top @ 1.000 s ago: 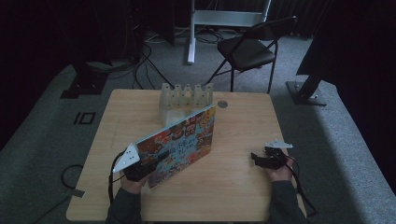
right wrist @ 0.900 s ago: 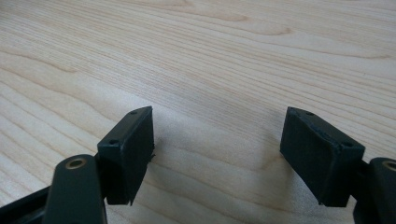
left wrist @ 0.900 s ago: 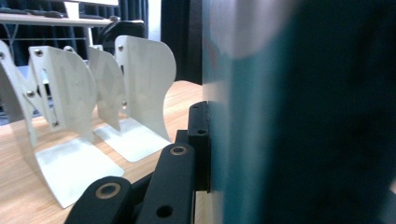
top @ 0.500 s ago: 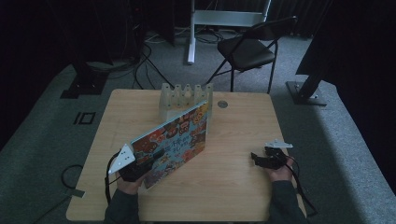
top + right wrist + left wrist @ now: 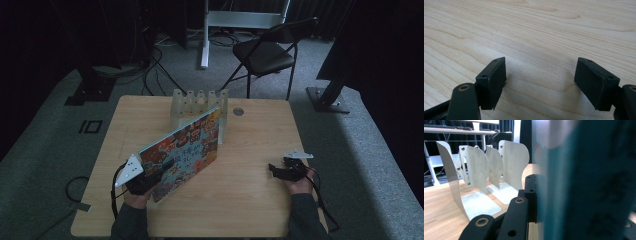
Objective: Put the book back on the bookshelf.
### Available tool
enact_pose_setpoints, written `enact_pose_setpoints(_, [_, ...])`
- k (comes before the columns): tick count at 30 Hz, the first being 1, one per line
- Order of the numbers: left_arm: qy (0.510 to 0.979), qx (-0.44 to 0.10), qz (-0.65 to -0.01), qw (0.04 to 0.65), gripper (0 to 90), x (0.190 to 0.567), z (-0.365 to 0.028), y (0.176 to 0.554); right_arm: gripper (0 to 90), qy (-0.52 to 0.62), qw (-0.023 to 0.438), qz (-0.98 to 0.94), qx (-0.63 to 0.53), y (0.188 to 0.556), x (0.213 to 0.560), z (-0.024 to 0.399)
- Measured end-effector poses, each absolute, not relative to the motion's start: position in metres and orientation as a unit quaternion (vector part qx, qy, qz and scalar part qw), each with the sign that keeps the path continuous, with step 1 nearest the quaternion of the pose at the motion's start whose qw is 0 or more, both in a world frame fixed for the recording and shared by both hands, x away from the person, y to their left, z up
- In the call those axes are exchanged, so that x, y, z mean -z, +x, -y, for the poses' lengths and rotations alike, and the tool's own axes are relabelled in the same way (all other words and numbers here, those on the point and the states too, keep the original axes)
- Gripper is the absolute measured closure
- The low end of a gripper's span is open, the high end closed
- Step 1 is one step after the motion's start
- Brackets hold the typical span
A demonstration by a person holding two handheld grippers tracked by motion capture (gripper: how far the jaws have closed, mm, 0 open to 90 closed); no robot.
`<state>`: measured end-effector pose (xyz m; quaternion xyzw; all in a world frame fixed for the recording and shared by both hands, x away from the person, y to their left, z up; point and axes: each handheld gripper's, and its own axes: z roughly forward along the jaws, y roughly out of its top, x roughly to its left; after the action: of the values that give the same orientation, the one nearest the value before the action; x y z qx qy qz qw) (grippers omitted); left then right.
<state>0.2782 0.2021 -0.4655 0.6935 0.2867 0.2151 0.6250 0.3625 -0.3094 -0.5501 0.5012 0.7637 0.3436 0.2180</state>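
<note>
High view: one wooden table holds a white rack of upright dividers near its far edge; about five divider tops show, though the exact count is hard to tell. One book with a bright patterned cover stands tilted on edge, its far end just in front of the rack and overlapping its right part. Whether any of it sits in a slot cannot be told from here. The left gripper clamps the book's near lower corner. The right gripper rests on the table, well apart from the book, holding nothing. One small round disc lies just right of the rack. One black folding chair stands on the floor beyond the table.

Left gripper view: the left gripper is closed on the book, which looms close and blurred; one black pad presses flat against its cover. To the left stands the rack, four white dividers visible here, the slots between them empty.

Right gripper view: the right gripper has its jaws wide apart, with bare table between them.
</note>
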Motion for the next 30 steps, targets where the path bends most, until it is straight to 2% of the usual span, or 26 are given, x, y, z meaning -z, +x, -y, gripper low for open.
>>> enact_pose_setpoints(30, [0.675, -0.251, -0.316, 0.618, 81.1, 0.4590, -0.2099, 0.2731, 24.8, 0.500, 0.218, -0.764, -0.343, 0.3627, 0.5502, 0.3093])
